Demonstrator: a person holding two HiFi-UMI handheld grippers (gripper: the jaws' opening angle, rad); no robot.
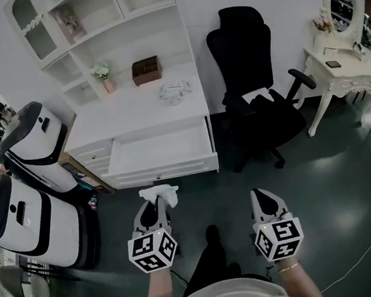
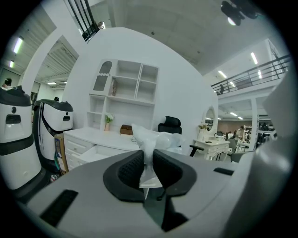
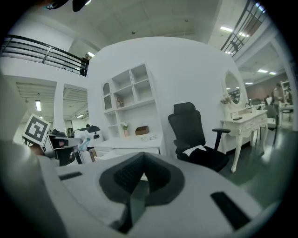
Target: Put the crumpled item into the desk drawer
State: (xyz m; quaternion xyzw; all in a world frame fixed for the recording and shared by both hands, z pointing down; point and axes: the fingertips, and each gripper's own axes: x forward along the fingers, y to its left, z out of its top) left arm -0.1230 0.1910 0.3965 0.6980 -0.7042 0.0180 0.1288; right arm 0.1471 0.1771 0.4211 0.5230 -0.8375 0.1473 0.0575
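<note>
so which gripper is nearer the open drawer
Left. The left gripper is just in front of the drawer; the right gripper is farther, past its right corner.

Both forearms out front, side by side — left gripper (image 1: 157,208) pinching the crumpled item (image 1: 158,193), right gripper (image 1: 263,199) jaws together, empty.

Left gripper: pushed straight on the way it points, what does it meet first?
Probably the front of the open drawer, with the crumpled item pinched in the left gripper touching first. Its height relative to the drawer is unclear.
</note>
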